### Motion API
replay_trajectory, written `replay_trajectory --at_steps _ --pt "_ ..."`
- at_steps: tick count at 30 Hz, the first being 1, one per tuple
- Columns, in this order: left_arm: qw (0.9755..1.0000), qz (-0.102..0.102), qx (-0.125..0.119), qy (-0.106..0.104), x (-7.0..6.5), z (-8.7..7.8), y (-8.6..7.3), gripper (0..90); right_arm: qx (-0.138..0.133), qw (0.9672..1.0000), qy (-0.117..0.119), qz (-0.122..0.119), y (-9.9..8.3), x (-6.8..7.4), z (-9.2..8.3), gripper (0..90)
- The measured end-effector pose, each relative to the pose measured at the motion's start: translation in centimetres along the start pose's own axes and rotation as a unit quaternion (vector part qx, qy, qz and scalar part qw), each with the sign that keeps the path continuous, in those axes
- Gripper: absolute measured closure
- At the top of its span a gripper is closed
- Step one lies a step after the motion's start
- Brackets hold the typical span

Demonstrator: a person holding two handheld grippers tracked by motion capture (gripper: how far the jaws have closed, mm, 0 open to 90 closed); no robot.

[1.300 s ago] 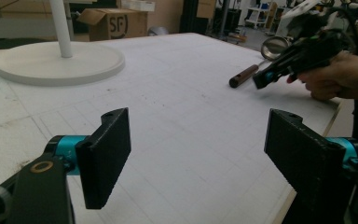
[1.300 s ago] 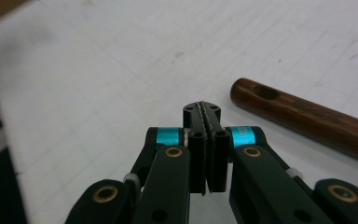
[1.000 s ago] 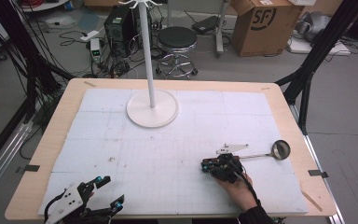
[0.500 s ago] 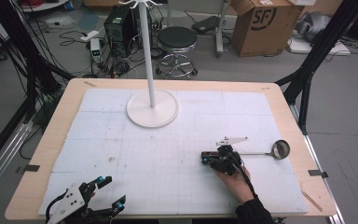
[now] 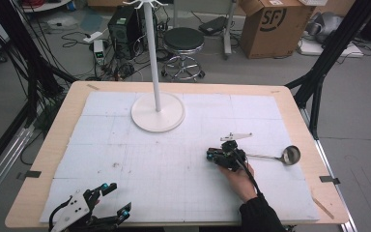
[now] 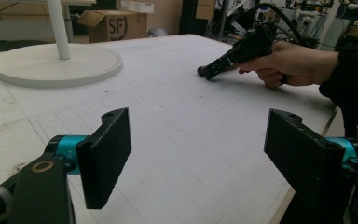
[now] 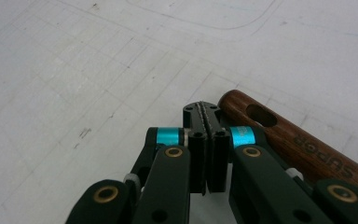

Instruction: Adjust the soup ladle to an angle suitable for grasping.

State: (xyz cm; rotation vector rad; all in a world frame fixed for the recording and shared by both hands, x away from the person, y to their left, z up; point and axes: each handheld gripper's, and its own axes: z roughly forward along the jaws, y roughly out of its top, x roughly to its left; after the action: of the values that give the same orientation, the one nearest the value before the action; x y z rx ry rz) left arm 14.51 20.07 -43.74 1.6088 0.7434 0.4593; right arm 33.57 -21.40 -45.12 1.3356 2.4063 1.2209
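Right gripper view: I'm keeping my right tool (image 7: 207, 116) clenched empty beside the brown wooden ladle handle (image 7: 303, 144); it should be opening first.

Grey floor w/ stool (image 5: 184, 40), cardboard box (image 5: 275, 24).

We see a metal ladle with a round steel bowl and brown wooden handle (image 5: 290, 155) lying flat on the white gridded mat (image 5: 125, 159), bowl toward the table's right edge; its handle end (pierced by a hanging hole, stamped "SUPOR") lies beside the shut right gripper (image 7: 207, 140)
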Motion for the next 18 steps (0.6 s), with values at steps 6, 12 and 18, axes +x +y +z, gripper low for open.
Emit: replay_trajectory --at_steps 6,12,18 --pt "1.0 0.003 0.0 0.0 -0.1 0.0 0.1 23.5 -0.013 0.9996 0.023 -0.01 -0.4 0.6 -1.0 67.3" --pt "1.0 0.003 0.0 -0.001 0.0 0.0 0.0 23.6 -0.067 0.9969 0.032 -0.028 -2.4 2.0 -4.8 18.7" --pt "1.0 0.005 0.002 -0.001 -0.2 0.1 0.1 23.6 -0.119 0.9915 0.045 -0.03 -4.2 1.8 -8.5 16.3"
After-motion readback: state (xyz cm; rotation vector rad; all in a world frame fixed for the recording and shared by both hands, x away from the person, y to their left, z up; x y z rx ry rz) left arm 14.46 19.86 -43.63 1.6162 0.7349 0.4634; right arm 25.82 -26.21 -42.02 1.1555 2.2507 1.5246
